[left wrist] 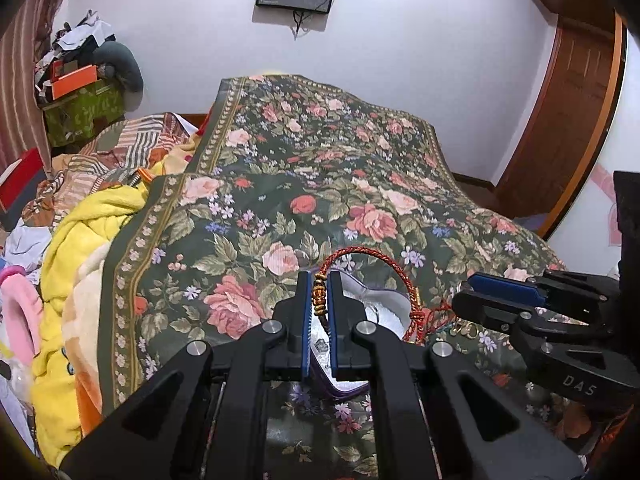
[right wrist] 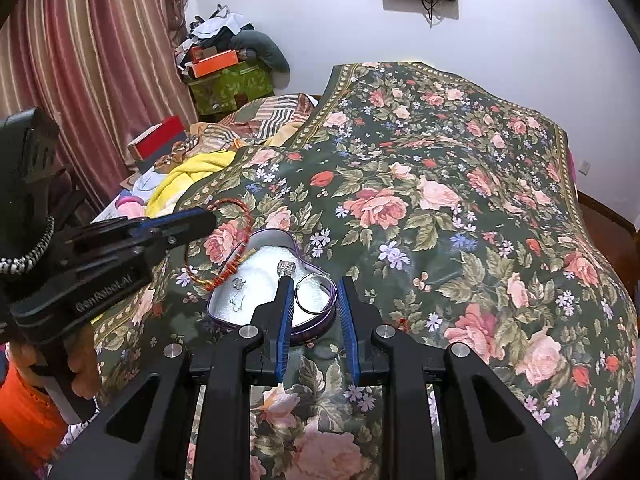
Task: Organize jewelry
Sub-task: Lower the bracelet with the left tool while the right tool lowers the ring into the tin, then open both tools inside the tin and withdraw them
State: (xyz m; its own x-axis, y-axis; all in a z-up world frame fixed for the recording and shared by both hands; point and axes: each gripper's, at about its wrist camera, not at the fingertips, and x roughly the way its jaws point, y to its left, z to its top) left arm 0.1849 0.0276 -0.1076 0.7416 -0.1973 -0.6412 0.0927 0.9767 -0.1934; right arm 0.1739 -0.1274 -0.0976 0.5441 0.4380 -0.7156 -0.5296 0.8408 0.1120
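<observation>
The left gripper (left wrist: 320,292) pinches a red braided bracelet (left wrist: 362,254) by its beads above the heart-shaped tin (right wrist: 256,276) on the bed (right wrist: 440,208); the right gripper (right wrist: 314,300), jaws apart, hovers at the tin's four o'clock rim. The dangling loop could snag there and tip it.

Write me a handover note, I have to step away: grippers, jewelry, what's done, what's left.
Left gripper: shut on the red cord bracelet, held over the heart-shaped tin.
Right gripper: open, holding nothing, fingers either side of the tin's near edge.
Done: a silver ring, a bead charm and small earrings lie in the tin on the flowered bedspread.
Left: lower the bracelet in and release.
</observation>
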